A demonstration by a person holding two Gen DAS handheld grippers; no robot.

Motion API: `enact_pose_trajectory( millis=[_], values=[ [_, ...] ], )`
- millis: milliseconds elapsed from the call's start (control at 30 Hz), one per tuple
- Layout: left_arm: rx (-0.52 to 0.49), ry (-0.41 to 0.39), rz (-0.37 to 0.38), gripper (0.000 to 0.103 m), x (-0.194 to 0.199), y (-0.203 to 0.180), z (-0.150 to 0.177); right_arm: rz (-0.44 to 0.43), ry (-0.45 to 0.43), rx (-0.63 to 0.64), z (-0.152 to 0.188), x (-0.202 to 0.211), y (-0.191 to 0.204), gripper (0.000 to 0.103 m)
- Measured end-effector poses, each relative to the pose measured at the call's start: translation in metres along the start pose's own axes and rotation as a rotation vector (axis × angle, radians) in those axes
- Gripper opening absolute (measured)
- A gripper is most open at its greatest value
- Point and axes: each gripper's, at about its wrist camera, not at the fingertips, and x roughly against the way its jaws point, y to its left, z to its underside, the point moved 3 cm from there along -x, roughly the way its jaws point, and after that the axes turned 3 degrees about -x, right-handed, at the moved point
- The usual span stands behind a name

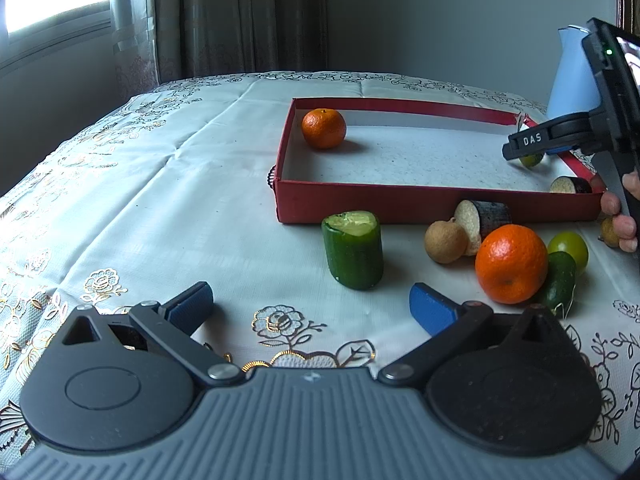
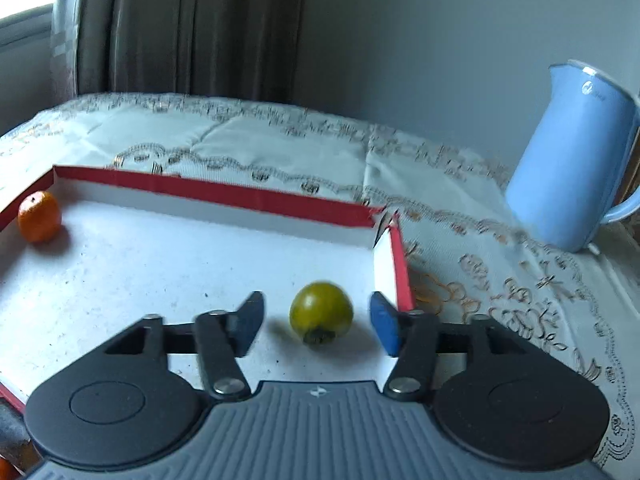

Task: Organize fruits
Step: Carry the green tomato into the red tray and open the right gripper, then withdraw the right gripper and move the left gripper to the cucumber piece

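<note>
A red box [image 1: 400, 202] with a white floor holds an orange [image 1: 323, 128] at its far left, an eggplant piece [image 1: 570, 185] at its near right and a green fruit [image 2: 321, 312]. My right gripper [image 2: 316, 322] is open with the green fruit lying between its fingers on the box floor; it shows at the right of the left wrist view [image 1: 528, 148]. My left gripper [image 1: 310, 306] is open and empty above the cloth. In front of the box lie a cucumber piece [image 1: 354, 250], a longan [image 1: 445, 241], an eggplant piece [image 1: 482, 218], a large orange [image 1: 511, 263], a green fruit [image 1: 568, 249] and a small cucumber [image 1: 558, 280].
A light blue jug [image 2: 568, 164] stands on the cloth right of the box. The table has a white cloth with gold flowers [image 1: 140, 184]. Another longan [image 1: 610, 232] lies by the person's fingers at the right edge. Curtains and a window are behind.
</note>
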Motion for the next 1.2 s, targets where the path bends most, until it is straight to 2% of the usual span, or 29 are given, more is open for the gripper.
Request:
enact_pose_trajectory(
  millis=[133, 467, 733, 833, 1033, 1200],
  values=[
    [0.0, 0.0, 0.0, 0.103, 0.0, 0.0, 0.0, -0.008, -0.024, -0.004, -0.001, 0.007, 0.0, 0.064],
    [0.0, 0.0, 0.0, 0.103, 0.0, 0.0, 0.0, -0.013, -0.023, -0.072, 0.004, 0.02, -0.012, 0.064],
    [0.001, 0.0, 0.0, 0.103, 0.0, 0.0, 0.0, -0.039, -0.04, -0.096, 0.017, 0.058, -0.019, 0.067],
    [0.001, 0.0, 0.0, 0.103, 0.0, 0.0, 0.0, -0.057, -0.061, -0.118, 0.027, 0.08, -0.026, 0.071],
    [0.001, 0.0, 0.0, 0.103, 0.001, 0.0, 0.0, -0.067, -0.075, -0.096, 0.065, 0.123, -0.031, 0.071],
    [0.001, 0.0, 0.0, 0.103, 0.001, 0.0, 0.0, -0.091, -0.02, -0.103, 0.097, 0.129, -0.025, 0.071]
  ],
)
